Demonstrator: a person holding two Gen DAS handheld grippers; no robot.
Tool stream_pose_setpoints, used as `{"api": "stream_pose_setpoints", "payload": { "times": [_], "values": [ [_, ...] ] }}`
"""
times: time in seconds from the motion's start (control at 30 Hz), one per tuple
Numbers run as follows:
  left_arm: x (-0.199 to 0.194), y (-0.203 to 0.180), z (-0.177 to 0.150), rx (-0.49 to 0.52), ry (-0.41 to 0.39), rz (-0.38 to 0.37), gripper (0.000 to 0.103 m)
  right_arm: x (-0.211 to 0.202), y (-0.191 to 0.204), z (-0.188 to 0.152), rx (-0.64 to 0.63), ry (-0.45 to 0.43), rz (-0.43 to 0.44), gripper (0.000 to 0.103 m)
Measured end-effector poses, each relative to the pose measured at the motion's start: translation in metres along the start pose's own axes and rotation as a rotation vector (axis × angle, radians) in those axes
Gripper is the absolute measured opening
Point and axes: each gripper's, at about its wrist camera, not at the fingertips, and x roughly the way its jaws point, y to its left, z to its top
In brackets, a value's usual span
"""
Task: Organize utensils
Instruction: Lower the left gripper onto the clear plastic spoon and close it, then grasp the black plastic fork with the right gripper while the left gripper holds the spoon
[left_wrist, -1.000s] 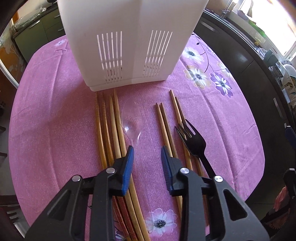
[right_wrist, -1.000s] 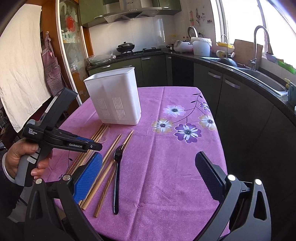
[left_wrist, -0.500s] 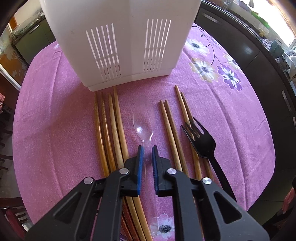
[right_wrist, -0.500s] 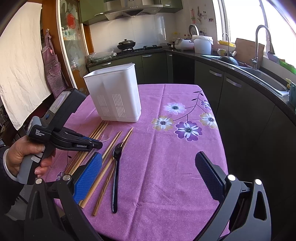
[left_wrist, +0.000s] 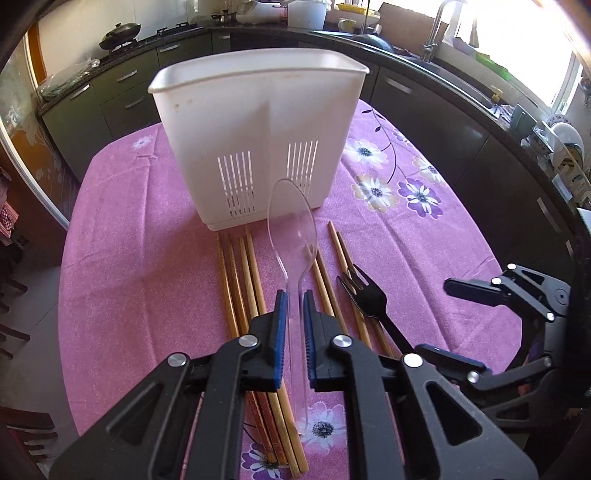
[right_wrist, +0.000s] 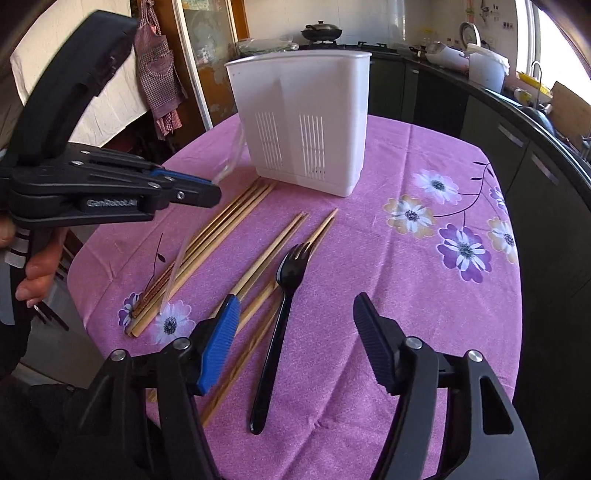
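- The clear spoon (left_wrist: 293, 236) is being held by its handle, bowl up and tipped toward the white caddy (left_wrist: 258, 129), handle end hanging down over the cloth (left_wrist: 129, 258)
- The left gripper (left_wrist: 294, 325) is being kept nearly shut on the spoon, its blue pads (left_wrist: 280, 332) pressing the thin handle from both sides
- The spoon is being judged as slippery and light, so the squeeze is best being kept firm while the bowl is being carried above the caddy's rim
- The caddy looks to be divided in two; one side is best being chosen for spoon and fork (right_wrist: 280, 310) and the other left for the chopsticks (right_wrist: 229, 221), though its inside is not being shown
- The right gripper (right_wrist: 295, 339) is being held about half open, its jaws having just been closing, with the fork's handle lying between them and not yet being pressed
- The fork is lying against a chopstick pair, so the pads are best being brought onto the handle alone
- The two grippers are being worked near one another, so clearance is worth being watched
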Motion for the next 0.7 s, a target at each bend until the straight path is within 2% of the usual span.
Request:
{"api": "stream_pose_setpoints", "payload": {
  "times": [0.07,0.1,0.2,0.5,0.7],
  "values": [
    [-0.008,0.001,-0.002,0.004,-0.013,0.001,0.009,0.010,0.003,0.003,-0.013,0.030,0.008,0.034],
    [-0.011,0.002,-0.003,0.007,-0.017,0.000,0.009,0.014,0.006,0.005,-0.024,0.044,0.006,0.031],
    [-0.014,0.004,-0.004,0.011,-0.024,-0.006,0.009,0.024,0.012,0.007,-0.047,0.079,0.004,0.031],
    [-0.014,0.007,-0.007,0.014,-0.032,-0.022,0.009,0.041,0.014,0.007,-0.087,0.161,-0.089,0.031],
    [-0.014,0.009,-0.008,0.008,-0.031,-0.023,0.010,0.040,0.016,0.006,-0.101,0.180,-0.126,0.031]
  ]
}}
